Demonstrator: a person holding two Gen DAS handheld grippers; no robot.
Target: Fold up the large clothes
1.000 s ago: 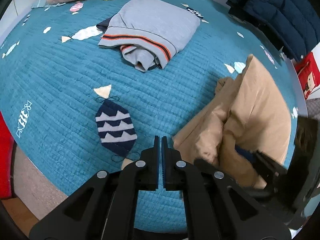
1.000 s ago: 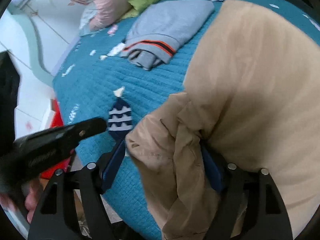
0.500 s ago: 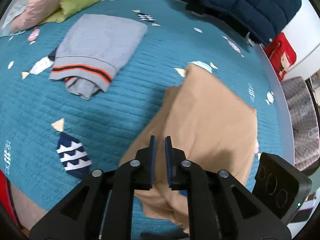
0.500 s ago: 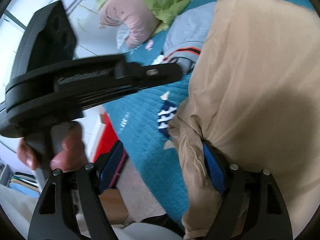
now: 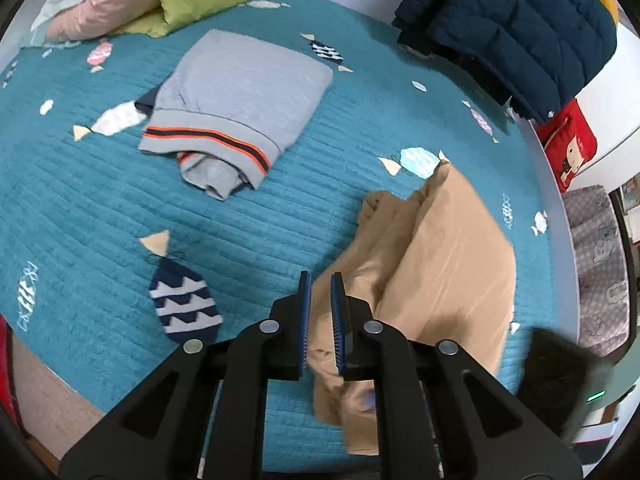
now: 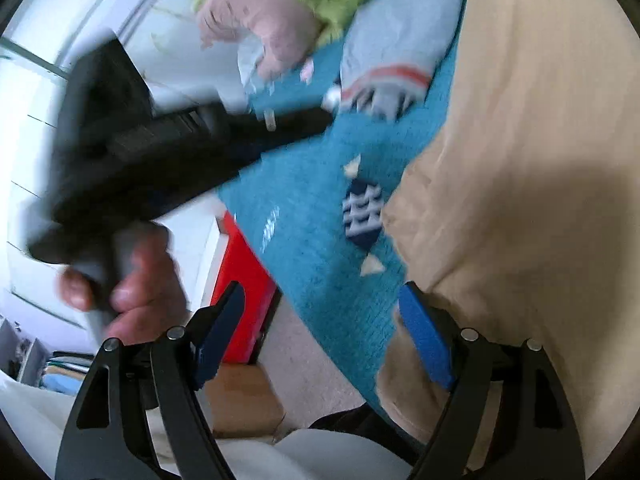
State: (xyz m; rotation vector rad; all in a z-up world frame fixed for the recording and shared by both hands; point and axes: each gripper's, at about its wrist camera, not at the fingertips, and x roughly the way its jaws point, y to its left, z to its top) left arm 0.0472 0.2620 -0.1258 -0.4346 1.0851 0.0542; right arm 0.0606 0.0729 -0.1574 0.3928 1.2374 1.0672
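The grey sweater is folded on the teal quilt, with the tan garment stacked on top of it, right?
Not quite. The grey sweater is folded on the teal quilt, but the tan garment lies apart from it on the quilt, with bare quilt between them. The left wrist view shows this.

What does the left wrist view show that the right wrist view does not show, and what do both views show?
Only the left wrist view shows the dark blue padded jacket at the far edge of the bed and the red cushion beside it. Only the right wrist view shows the person's hand holding the left gripper's handle, and the floor near the bed. Both show the tan garment, the folded grey sweater, the teal quilt and the pink pillow.
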